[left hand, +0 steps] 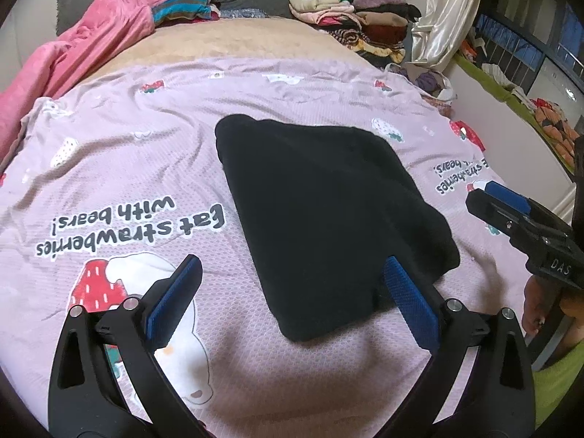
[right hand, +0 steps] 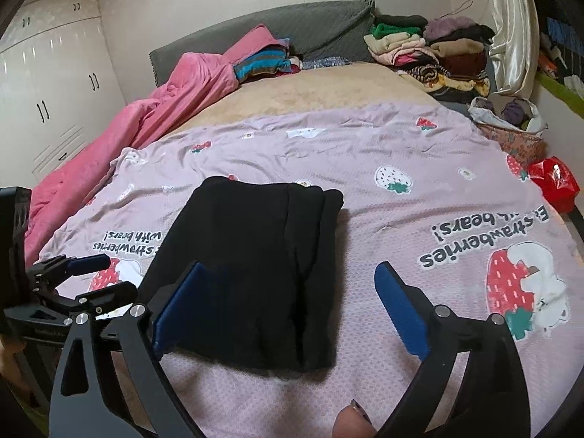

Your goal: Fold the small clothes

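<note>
A black garment point(left hand: 321, 211) lies folded into a flat rectangle on the pink strawberry-print sheet point(left hand: 109, 153). My left gripper point(left hand: 292, 261) hovers open over its near corner, with the blue pads apart and nothing pinched. My right gripper point(left hand: 492, 197) shows at the right edge of that view, off the cloth. In the right wrist view the same black garment point(right hand: 255, 248) lies ahead with layered folds along its right side. My right gripper point(right hand: 291, 266) stands wide open above its near edge. My left gripper point(right hand: 106, 275) is at the far left, beside the garment.
A pink blanket point(right hand: 153, 116) is bunched along the left of the bed. Stacks of folded clothes point(right hand: 430, 51) sit at the far right by the grey headboard point(right hand: 321, 29). A cloth basket point(right hand: 511, 127) and a red bag point(right hand: 554, 182) lie at the right edge. White wardrobes point(right hand: 54, 73) stand left.
</note>
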Available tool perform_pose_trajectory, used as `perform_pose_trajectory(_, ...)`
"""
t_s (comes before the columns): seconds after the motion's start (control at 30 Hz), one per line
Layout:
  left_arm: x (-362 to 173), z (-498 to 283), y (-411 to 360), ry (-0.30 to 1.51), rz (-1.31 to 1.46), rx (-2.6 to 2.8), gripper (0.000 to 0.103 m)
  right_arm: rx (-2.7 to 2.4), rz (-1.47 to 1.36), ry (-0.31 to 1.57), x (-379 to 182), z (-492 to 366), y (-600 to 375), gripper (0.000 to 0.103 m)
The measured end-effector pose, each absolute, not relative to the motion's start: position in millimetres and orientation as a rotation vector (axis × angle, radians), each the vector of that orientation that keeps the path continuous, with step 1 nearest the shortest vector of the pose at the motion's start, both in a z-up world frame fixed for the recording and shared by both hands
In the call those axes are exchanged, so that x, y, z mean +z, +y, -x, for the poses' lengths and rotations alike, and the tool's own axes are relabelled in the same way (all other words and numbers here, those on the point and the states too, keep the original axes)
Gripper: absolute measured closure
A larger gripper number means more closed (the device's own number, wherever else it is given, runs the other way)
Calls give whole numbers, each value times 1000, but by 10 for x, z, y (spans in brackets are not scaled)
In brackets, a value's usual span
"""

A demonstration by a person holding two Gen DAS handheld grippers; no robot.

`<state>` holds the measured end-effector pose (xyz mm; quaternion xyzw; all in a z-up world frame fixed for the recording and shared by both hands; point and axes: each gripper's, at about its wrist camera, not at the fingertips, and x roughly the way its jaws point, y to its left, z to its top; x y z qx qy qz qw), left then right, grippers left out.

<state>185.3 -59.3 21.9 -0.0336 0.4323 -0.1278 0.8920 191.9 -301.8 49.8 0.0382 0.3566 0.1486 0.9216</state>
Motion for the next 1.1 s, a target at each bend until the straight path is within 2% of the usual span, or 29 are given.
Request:
perform_pose_trajectory(0.27, 407, -1636, -486, 844, 77, -256, 10, 294, -55, 673, 684, -1584, -2979, 5)
perform_pose_trajectory(0.57, 528, -1183, -352, 767, 62, -247, 10, 276, -61, 591, 793, -1074, -2905, 4)
perform_pose_trajectory(1.1, 319, -638, -82, 738, 74, -206, 10, 159, -18, 537, 537, -441, -2741, 4)
